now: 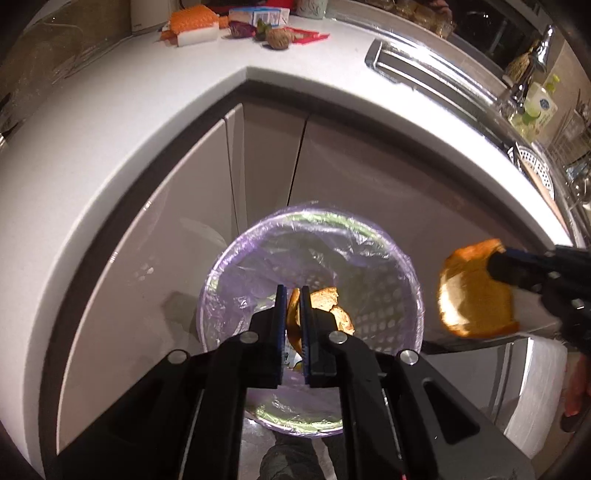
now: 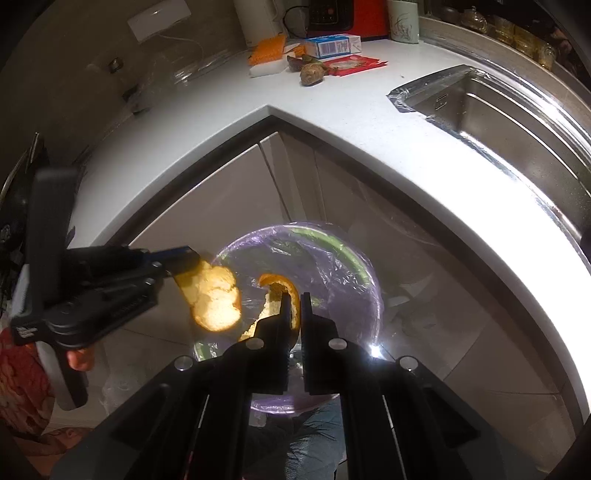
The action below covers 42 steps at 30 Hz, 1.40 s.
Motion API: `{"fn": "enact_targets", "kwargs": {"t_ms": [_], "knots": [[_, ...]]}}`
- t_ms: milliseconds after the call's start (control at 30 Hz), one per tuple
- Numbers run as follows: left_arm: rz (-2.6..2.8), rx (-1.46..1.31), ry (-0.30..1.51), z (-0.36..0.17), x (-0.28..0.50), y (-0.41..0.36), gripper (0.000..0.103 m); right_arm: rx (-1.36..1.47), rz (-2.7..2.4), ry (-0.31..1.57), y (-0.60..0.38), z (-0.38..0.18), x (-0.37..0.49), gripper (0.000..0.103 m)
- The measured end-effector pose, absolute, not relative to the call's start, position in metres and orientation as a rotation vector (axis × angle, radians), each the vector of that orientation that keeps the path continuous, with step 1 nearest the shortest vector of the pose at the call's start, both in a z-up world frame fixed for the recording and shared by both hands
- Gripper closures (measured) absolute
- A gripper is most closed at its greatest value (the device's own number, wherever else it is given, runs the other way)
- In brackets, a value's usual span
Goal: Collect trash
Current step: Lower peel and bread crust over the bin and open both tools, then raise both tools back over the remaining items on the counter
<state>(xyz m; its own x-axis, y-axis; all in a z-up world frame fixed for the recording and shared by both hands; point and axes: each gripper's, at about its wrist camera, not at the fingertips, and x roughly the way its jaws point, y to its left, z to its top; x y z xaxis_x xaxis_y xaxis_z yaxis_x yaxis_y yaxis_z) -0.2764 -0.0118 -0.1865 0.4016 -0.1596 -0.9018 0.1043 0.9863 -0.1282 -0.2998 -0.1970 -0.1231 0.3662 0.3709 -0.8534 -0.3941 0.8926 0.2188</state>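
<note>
Two pieces of orange peel are in play, one per gripper. Left gripper (image 1: 292, 295): fingers nearly together, pinching a strip of peel (image 1: 293, 314) edge-on between the blue pads; seen from the right wrist view, the same peel (image 2: 216, 297) shows its pale pith side and hangs from the fingertips. Right gripper (image 2: 293, 299): fingers likewise narrow, clamped on a curled piece of peel (image 2: 284, 286), orange rind outward; from the left wrist view it appears as a broad orange-and-white piece (image 1: 474, 291) held out beside the bin.

Both peels hang above or just beside the mouth of a round waste bin (image 1: 415, 295) on the floor, lined with a translucent purplish bag (image 1: 229, 288). Left peel sits over the bin opening. Inside the bin: tan scraps (image 1: 327, 301) already at the bottom, kind unclear.

Bin stands in the inner corner of an L-shaped white countertop (image 1: 295, 88), in front of glossy beige cabinet doors (image 1: 177, 206). On the counter, far corner: orange sponge-like item (image 1: 192, 18), a carton (image 1: 258, 16), a red wrapper (image 1: 310, 36), a brown round item (image 1: 279, 38). Steel sink (image 2: 517, 122) to the right, tap (image 1: 532, 62) and a soap bottle (image 1: 539, 107) beyond.
</note>
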Motion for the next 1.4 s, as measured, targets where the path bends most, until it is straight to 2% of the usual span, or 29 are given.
{"fn": "enact_targets", "kwargs": {"t_ms": [333, 367, 433, 500, 600, 800, 1000, 1100, 1133, 1167, 1200, 1233, 1267, 1367, 1400], "knots": [[-0.192, 0.01, 1.351, -0.286, -0.26, -0.028, 0.096, -0.002, 0.435, 1.077, -0.199, -0.119, -0.312, 0.097], [-0.197, 0.008, 1.376, -0.293, -0.26, -0.028, 0.094, -0.001, 0.433, 1.078, -0.199, -0.118, -0.313, 0.097], [-0.187, 0.02, 1.397, -0.301, -0.26, -0.029, 0.08, -0.003, 0.429, 1.078, -0.198, -0.119, -0.315, 0.097], [-0.169, 0.042, 1.37, -0.3, -0.264, -0.03, 0.046, -0.004, 0.424, 1.081, -0.198, -0.12, -0.316, 0.097], [-0.174, 0.051, 1.321, -0.288, -0.269, -0.031, 0.037, 0.0, 0.418, 1.09, -0.199, -0.124, -0.315, 0.097], [-0.183, 0.02, 1.253, -0.252, -0.277, -0.025, 0.025, -0.011, 0.419, 1.113, -0.192, -0.143, -0.309, 0.097], [-0.157, 0.039, 1.179, -0.213, -0.297, -0.014, 0.017, -0.045, 0.449, 1.156, -0.172, -0.185, -0.291, 0.097], [-0.146, 0.058, 1.167, -0.204, -0.307, -0.008, 0.014, -0.058, 0.461, 1.179, -0.159, -0.209, -0.284, 0.093], [-0.139, 0.067, 1.167, -0.203, -0.311, -0.006, 0.014, -0.064, 0.466, 1.191, -0.155, -0.218, -0.282, 0.09], [-0.131, 0.075, 1.168, -0.202, -0.315, -0.003, 0.014, -0.068, 0.471, 1.208, -0.15, -0.225, -0.281, 0.077], [-0.12, 0.083, 1.17, -0.201, -0.318, -0.001, 0.014, -0.077, 0.475, 1.22, -0.146, -0.232, -0.281, 0.068], [-0.109, 0.09, 1.172, -0.198, -0.322, 0.0, 0.014, -0.095, 0.468, 1.231, -0.142, -0.239, -0.281, 0.05], [-0.104, 0.09, 1.173, -0.196, -0.325, 0.003, 0.014, -0.118, 0.456, 1.244, -0.137, -0.244, -0.282, 0.036], [-0.088, 0.074, 1.154, -0.183, -0.334, 0.012, 0.014, -0.154, 0.444, 1.257, -0.129, -0.248, -0.287, 0.022], [-0.083, 0.074, 1.142, -0.177, -0.335, 0.014, 0.014, -0.163, 0.436, 1.253, -0.127, -0.245, -0.289, 0.02]]}}
